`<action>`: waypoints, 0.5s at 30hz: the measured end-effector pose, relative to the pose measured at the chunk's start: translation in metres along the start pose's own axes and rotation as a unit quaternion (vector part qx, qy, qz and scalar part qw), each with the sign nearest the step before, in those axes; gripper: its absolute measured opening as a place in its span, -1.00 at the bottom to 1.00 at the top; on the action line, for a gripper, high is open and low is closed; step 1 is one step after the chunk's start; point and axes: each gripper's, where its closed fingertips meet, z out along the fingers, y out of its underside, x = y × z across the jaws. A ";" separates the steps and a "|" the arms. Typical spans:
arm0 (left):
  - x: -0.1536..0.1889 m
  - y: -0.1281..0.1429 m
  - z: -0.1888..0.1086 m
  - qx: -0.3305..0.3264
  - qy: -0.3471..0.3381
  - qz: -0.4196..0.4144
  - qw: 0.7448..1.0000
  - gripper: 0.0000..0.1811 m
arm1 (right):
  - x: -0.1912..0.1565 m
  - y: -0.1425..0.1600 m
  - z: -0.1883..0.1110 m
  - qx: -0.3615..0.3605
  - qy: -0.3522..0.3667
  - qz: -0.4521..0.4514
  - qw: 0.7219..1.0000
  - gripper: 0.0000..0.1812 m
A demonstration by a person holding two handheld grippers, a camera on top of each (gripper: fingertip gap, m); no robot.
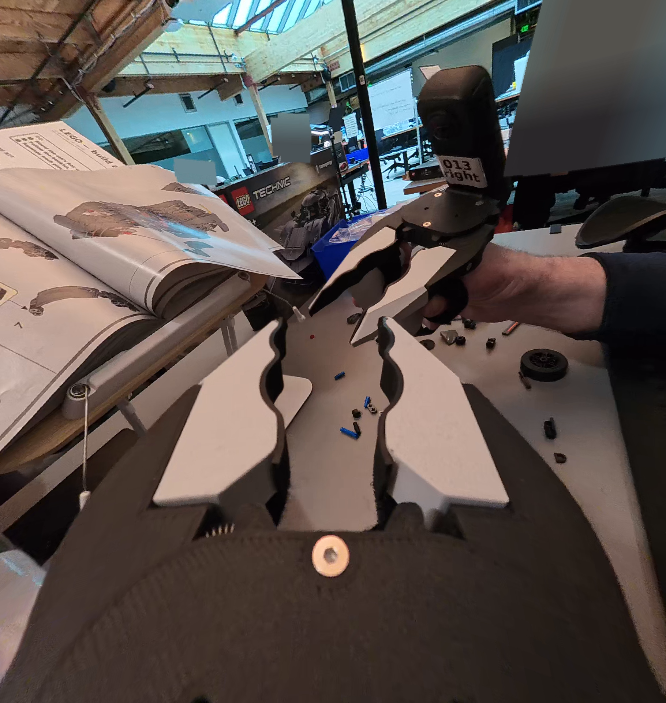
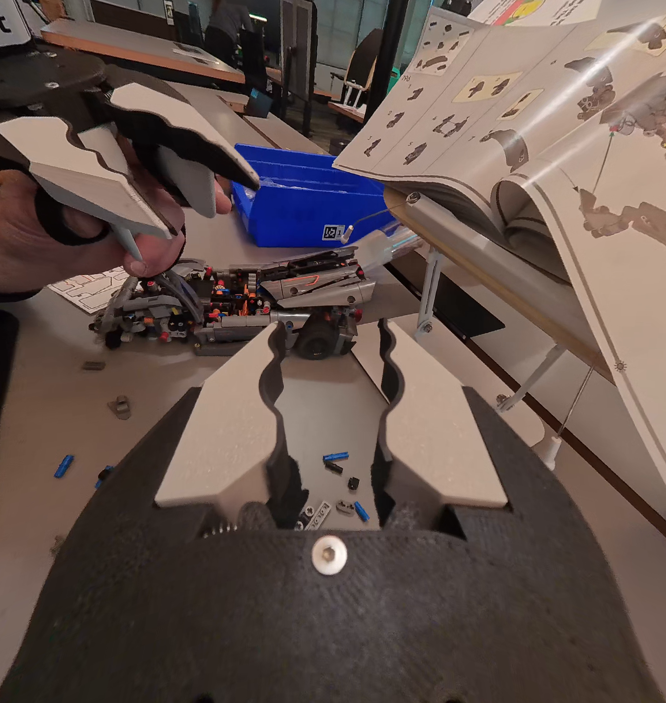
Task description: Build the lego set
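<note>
One partly built car [image 2: 232, 304], one blue bin [image 2: 305, 213], one open manual [image 2: 552, 159] — and two tools, both empty.

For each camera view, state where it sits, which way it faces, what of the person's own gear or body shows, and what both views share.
Left wrist view: on the left gripper, facing the right gripper and hand.
Right wrist view: on the right gripper, facing the car model, blue bin, left gripper.
Shared: instruction booklet, blue pins, table.

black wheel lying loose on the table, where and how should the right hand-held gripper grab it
The black wheel lies flat on the table, hub up. Come from above with the right hand-held gripper and close across the tyre's outer tread; its round sides offer opposite faces, and nothing touches it.
</note>
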 end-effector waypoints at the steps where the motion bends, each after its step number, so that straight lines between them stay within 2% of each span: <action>1: -0.003 0.000 0.000 0.001 -0.007 -0.002 1.000 -0.44 | 0.001 0.001 0.000 -0.001 0.001 0.001 1.000 -0.47; 5: -0.012 0.001 -0.002 0.003 -0.024 -0.002 1.000 -0.39 | 0.004 0.001 -0.001 0.003 0.006 0.007 1.000 -0.47; 15: -0.029 0.008 -0.005 -0.014 -0.056 0.009 0.998 -0.44 | 0.003 0.003 0.002 -0.003 0.007 -0.001 1.000 -0.49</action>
